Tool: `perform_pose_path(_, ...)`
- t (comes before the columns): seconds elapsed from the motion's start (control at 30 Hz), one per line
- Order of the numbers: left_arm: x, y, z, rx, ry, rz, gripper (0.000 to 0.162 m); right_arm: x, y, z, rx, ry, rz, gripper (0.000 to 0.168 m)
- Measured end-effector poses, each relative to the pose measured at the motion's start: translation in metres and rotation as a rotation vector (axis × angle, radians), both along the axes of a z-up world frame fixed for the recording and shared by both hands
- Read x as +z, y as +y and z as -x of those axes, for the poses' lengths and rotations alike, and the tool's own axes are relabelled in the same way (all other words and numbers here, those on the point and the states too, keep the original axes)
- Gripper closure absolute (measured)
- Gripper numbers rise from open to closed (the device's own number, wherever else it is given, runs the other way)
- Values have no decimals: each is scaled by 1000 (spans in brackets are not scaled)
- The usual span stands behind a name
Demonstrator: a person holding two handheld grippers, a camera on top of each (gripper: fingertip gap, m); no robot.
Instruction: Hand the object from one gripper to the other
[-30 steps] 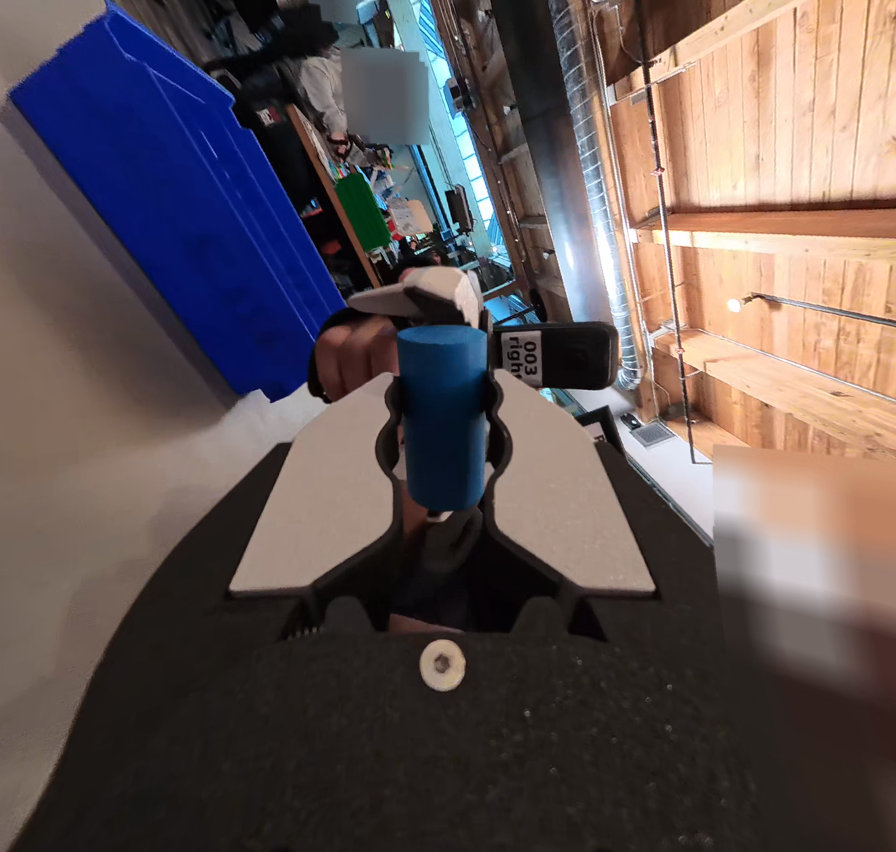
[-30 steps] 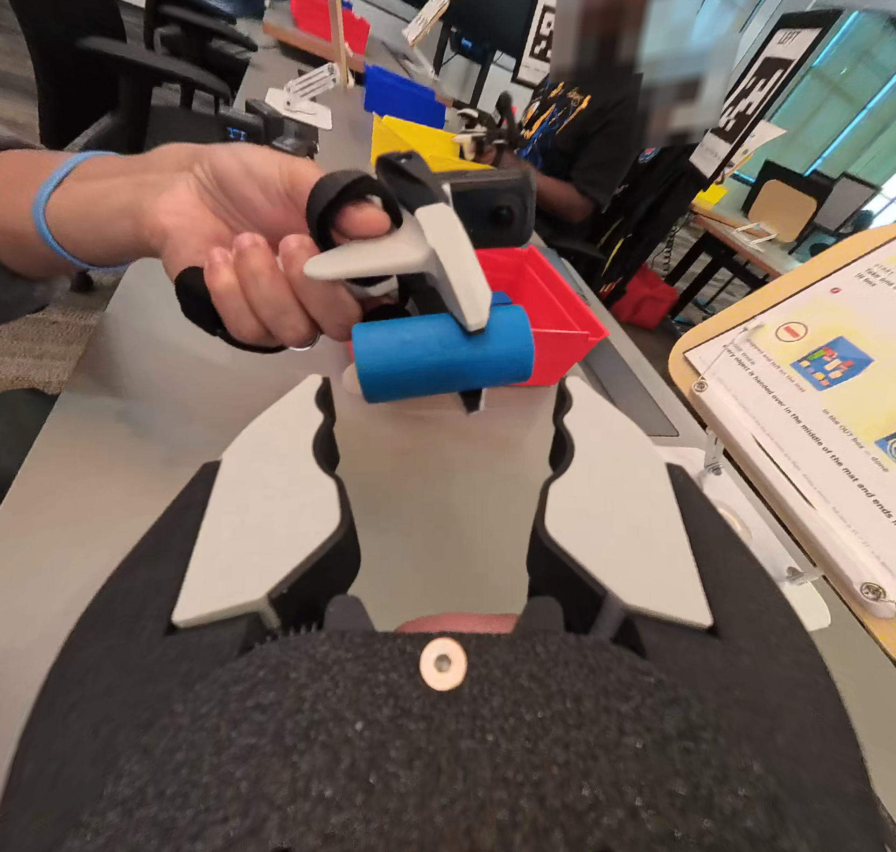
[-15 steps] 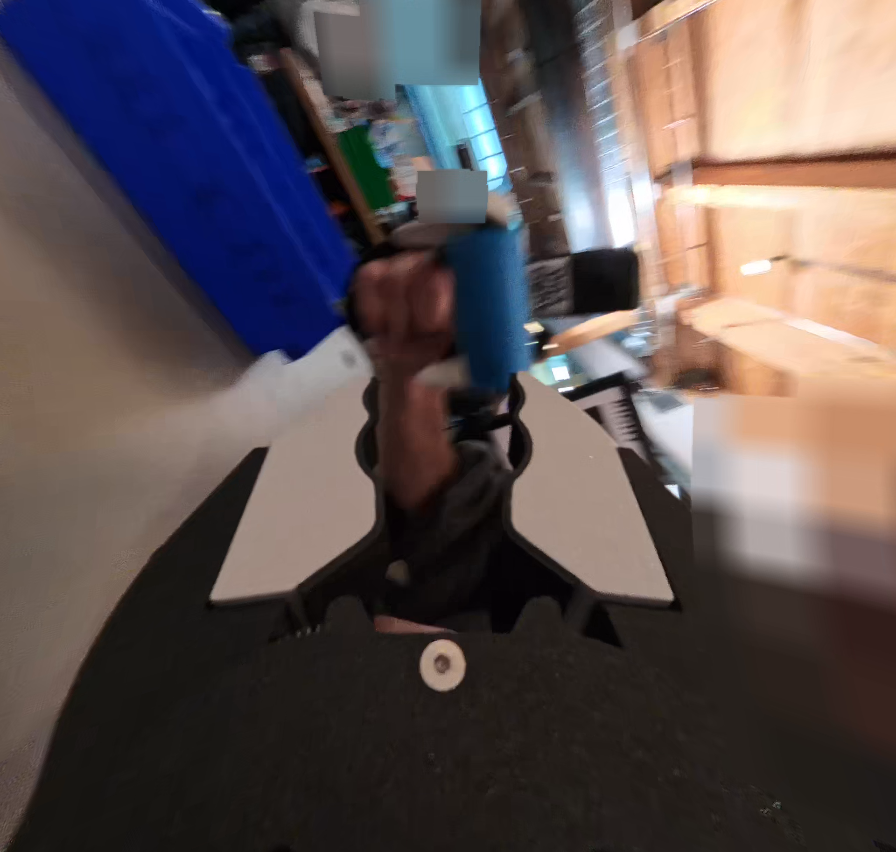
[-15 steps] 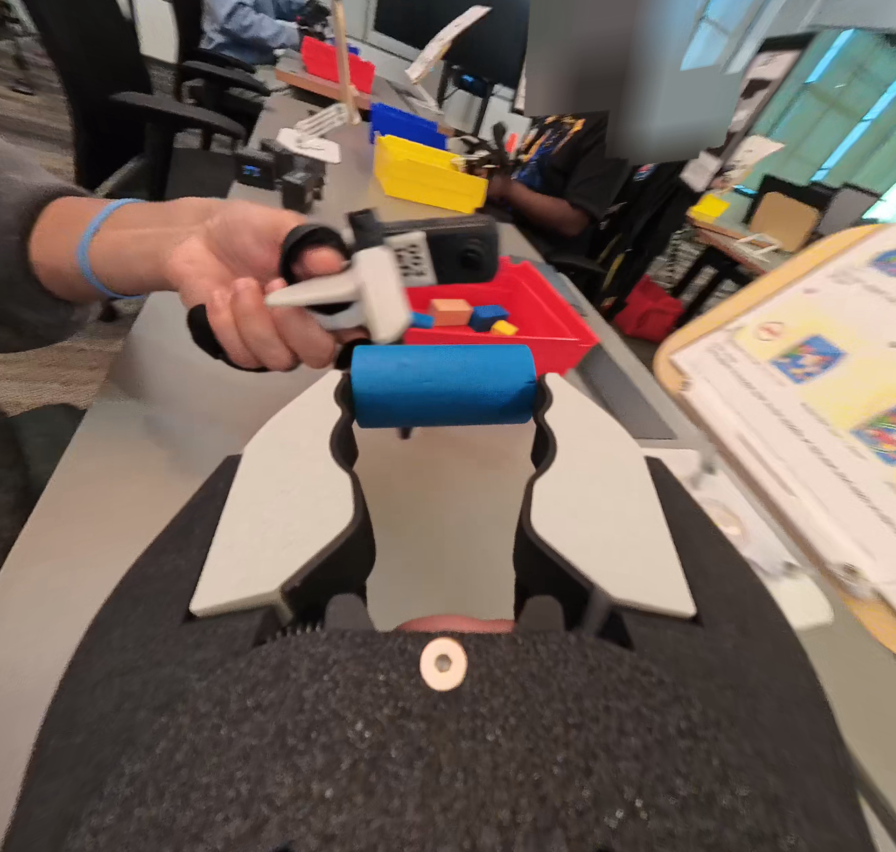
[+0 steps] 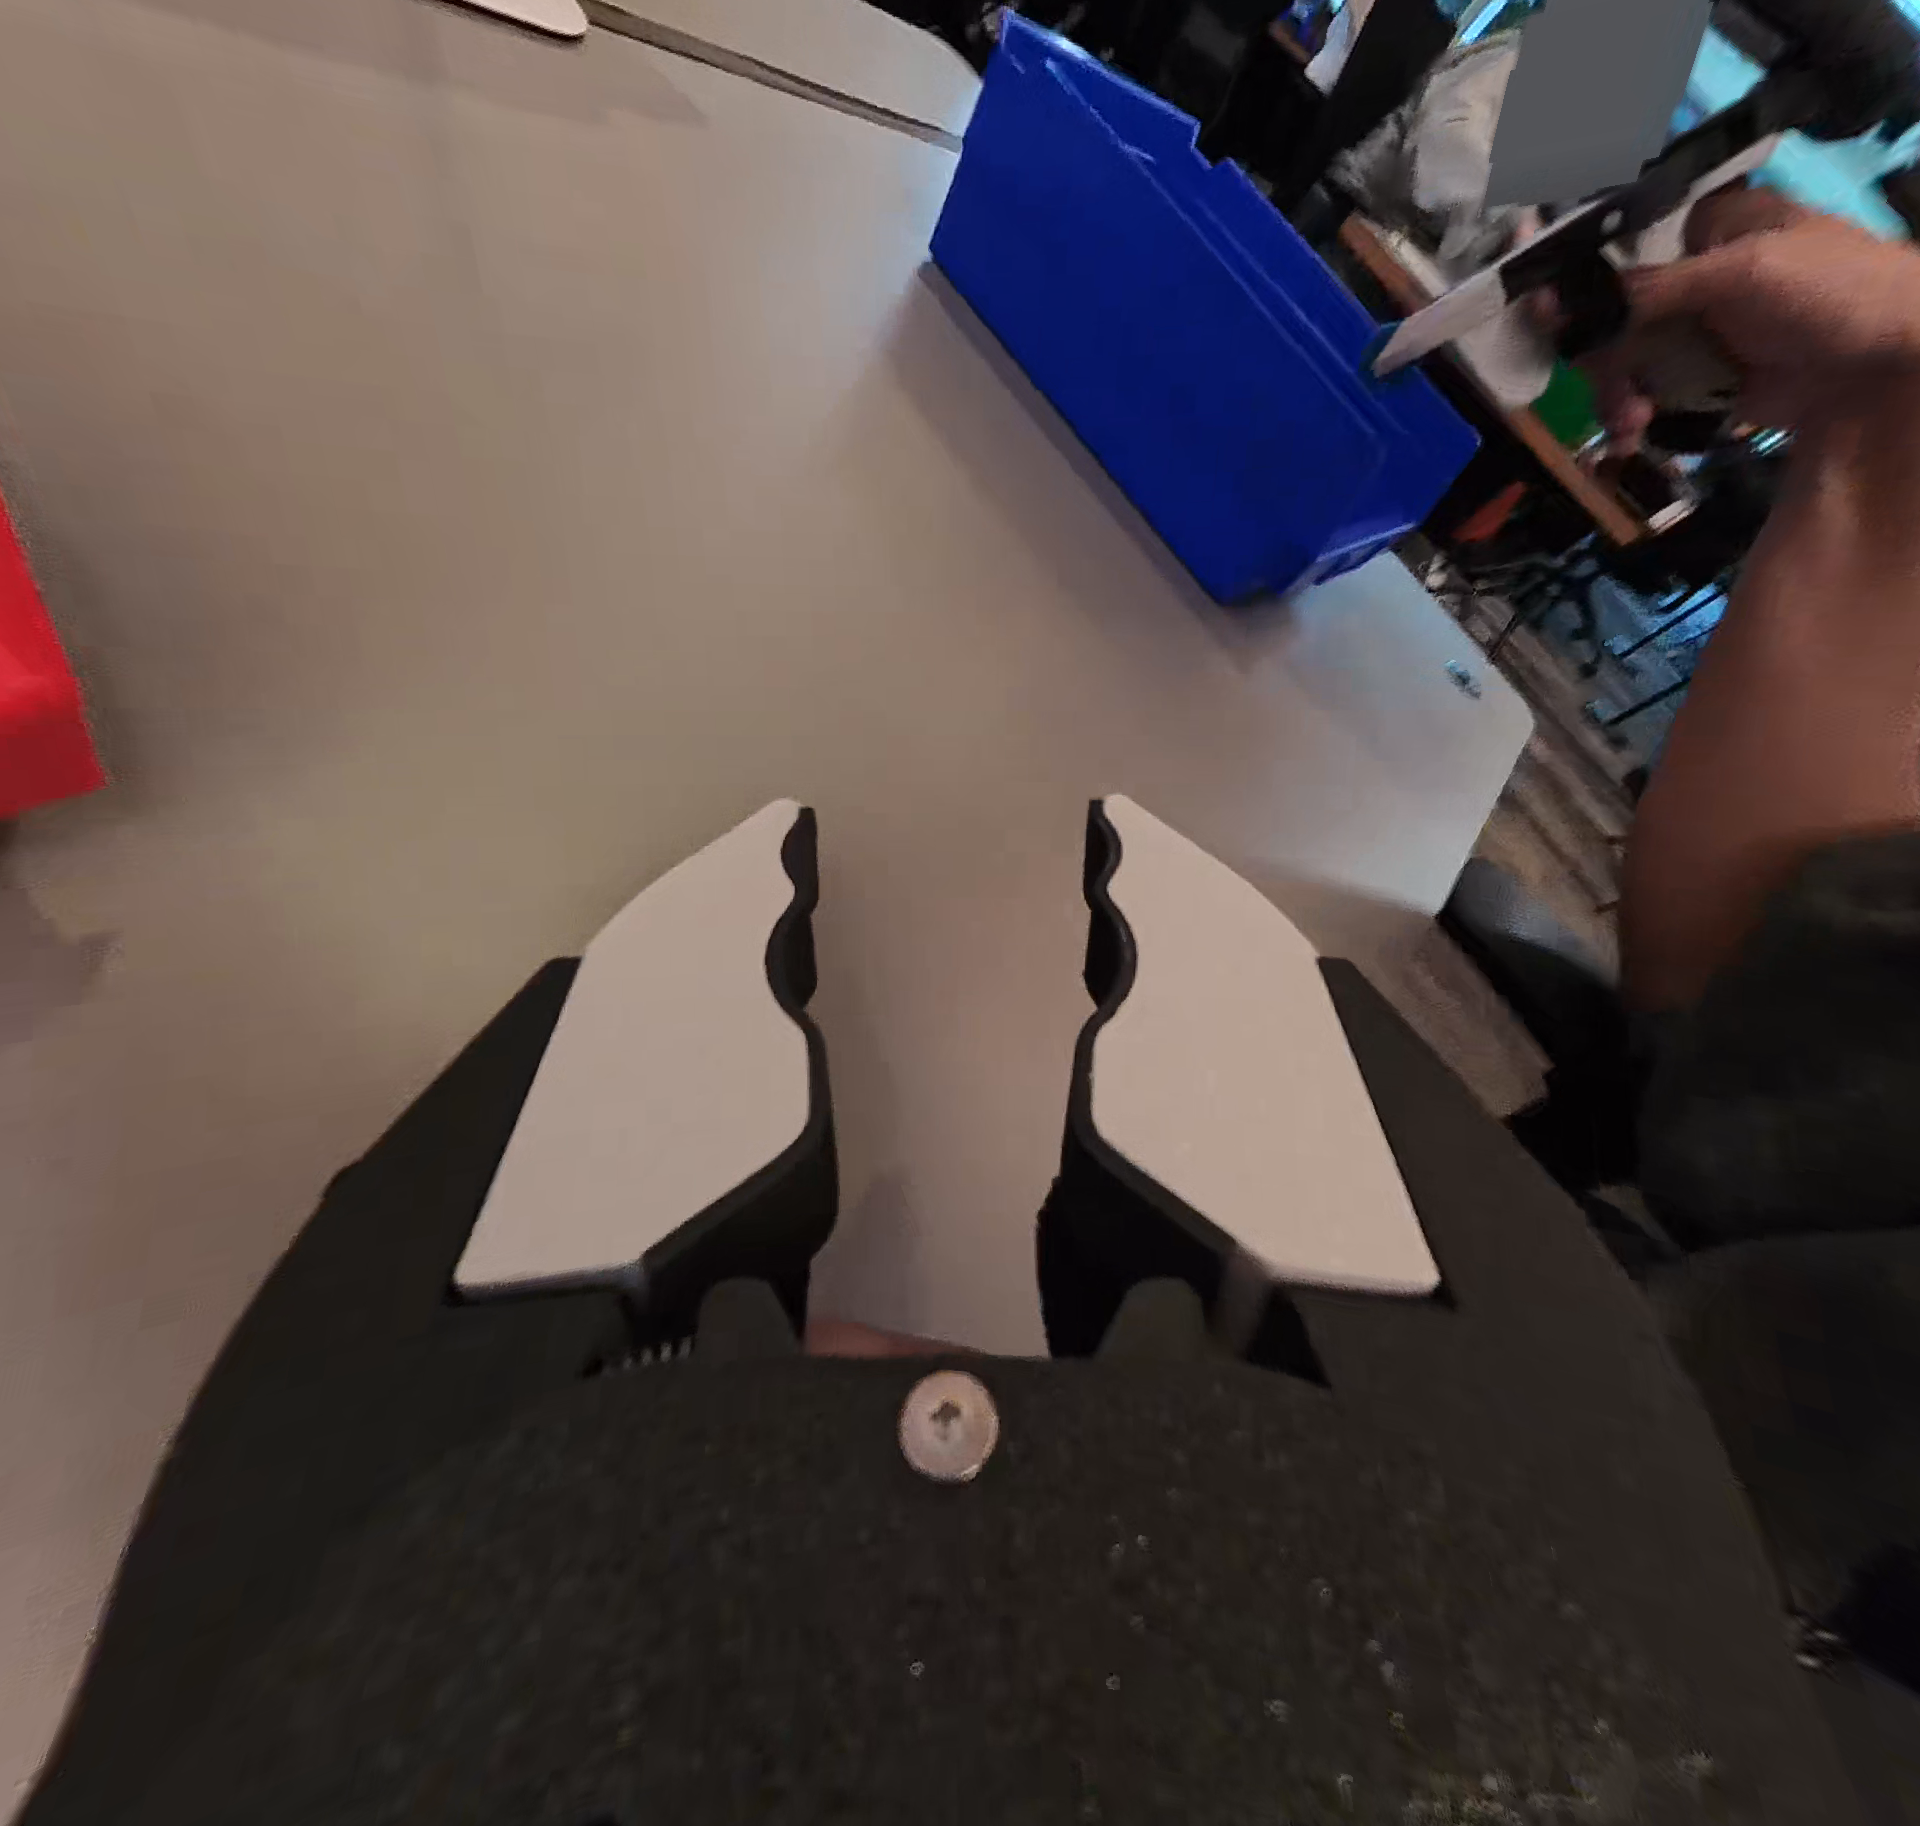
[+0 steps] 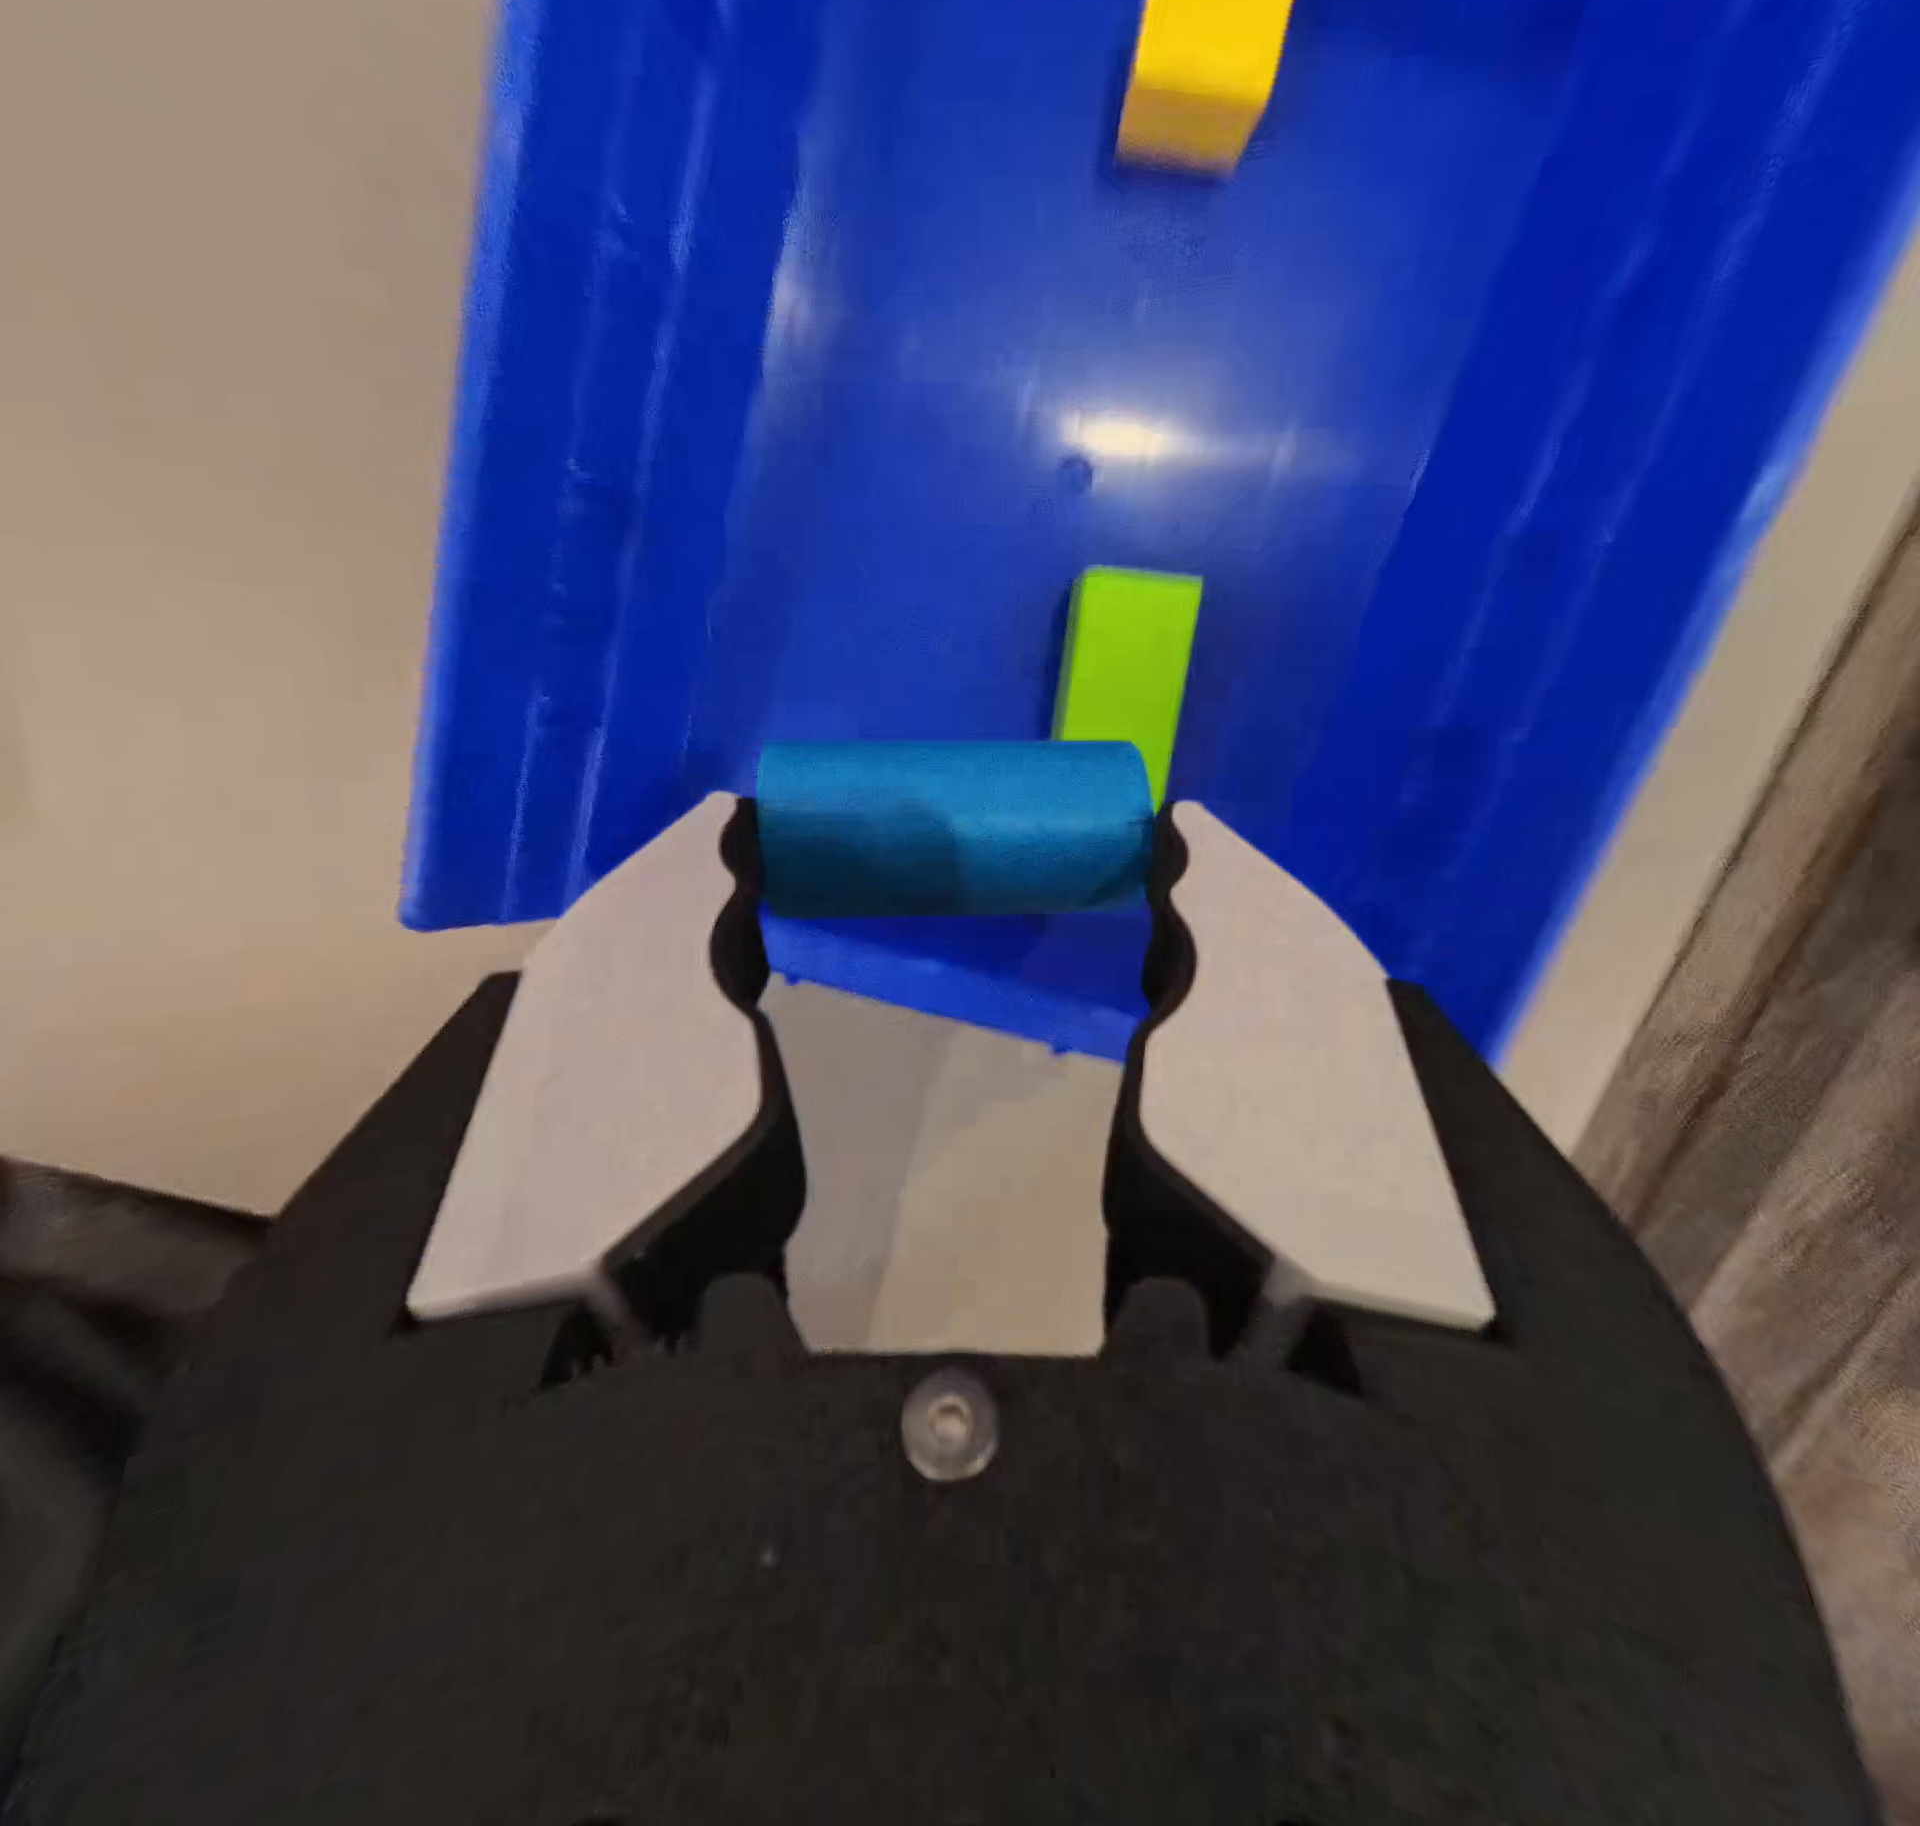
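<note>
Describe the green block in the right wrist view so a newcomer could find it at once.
Start at the big blue bin filling the right wrist view. On its floor, just beyond the blue cylinder clamped end to end in the right gripper, lies the green block. It is flat, lime green and close to the cylinder, unlike the yellow block at the far end.
</note>
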State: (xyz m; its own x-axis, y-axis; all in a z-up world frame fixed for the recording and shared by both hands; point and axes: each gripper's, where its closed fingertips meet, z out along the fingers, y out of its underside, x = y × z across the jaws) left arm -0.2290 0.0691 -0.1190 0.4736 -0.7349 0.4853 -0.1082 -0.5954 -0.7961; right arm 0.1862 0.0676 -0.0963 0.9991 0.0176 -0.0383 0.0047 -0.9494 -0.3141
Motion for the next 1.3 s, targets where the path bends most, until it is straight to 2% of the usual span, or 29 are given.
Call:
perform_pose_path(0.1,-7,1,2,-4,91,-69,111,-30,-14,-9,-89,16,150,97)
perform_pose_path(0.43,-4,-5,1,-29,81,-58,112,-89,-33,-27,-179,9,399,97)
perform_pose_path(0.57,-4,-4,2,-24,98,-76,112,-92,-31,-33,-217,8,392,96)
perform_pose_path(0.67,-6,-5,0,-33,102,-72,111,-92,-30,-33,-185,6,382,96)
perform_pose_path(0.7,-6,-6,0,-36,102,-70,111,-89,-32,-30,-144,25,387,94)
perform_pose_path(0.73,-6,-6,0,-37,104,-70,110,-81,-33,-27,-100,31,369,83)
perform_pose_path(0.8,-6,-5,1,-31,108,-75,109,-45,-32,-27,-51,3,237,83)
perform_pose_path(0.87,-4,-3,3,-17,106,-86,109,7,-23,-16,11,-11,9,89)
perform_pose_path(0.97,-1,4,9,16,106,-105,109,76,-1,7,134,-126,-413,89)
perform_pose_path(1.03,2,10,16,54,113,-124,109,101,14,28,195,-177,-730,89)
perform_pose_path(1.1,6,16,23,80,109,-142,109,100,16,39,130,-199,-1005,92)
perform_pose_path(1.13,10,18,26,89,97,-153,109,87,10,44,99,-199,-1049,99)
perform_pose_path(1.23,16,26,38,141,103,-176,109,30,-16,62,18,-137,-1003,101)
perform_pose_path(1.3,16,32,45,156,134,-192,109,6,-33,73,-13,-89,-984,100)
